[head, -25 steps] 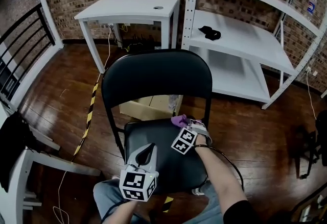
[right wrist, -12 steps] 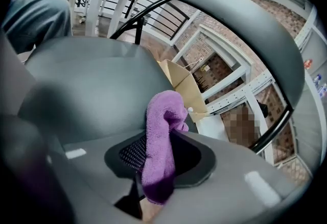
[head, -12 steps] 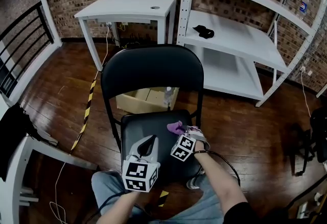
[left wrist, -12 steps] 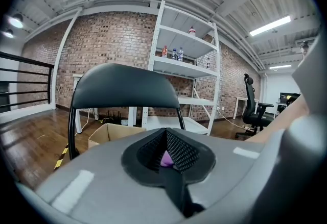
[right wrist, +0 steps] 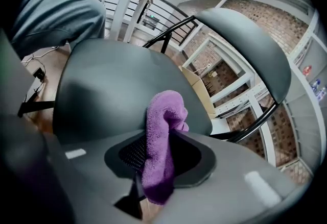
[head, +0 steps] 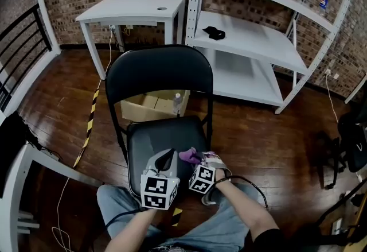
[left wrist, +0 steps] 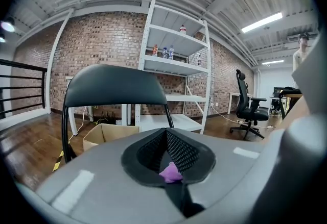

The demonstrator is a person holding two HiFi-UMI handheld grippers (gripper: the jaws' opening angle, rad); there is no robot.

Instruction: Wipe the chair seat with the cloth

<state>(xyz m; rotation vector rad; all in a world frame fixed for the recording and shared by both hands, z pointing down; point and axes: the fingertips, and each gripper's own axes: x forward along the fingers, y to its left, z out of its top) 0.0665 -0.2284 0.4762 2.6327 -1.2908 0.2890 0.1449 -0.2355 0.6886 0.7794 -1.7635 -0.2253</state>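
The right gripper [head: 198,161] has its jaws clamped on the purple cloth [right wrist: 161,139], which stands up out of the jaws over the front right part of the chair seat [head: 153,137]. The left gripper [head: 167,159], jaws together and empty, hovers over the front edge of the seat, just left of the cloth. Behind the seat, below the backrest [head: 159,70], a cardboard box [head: 142,108] sits on the floor.

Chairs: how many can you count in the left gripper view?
2. The black folding chair stands straight ahead; a black office chair stands far right. Others may be hidden.
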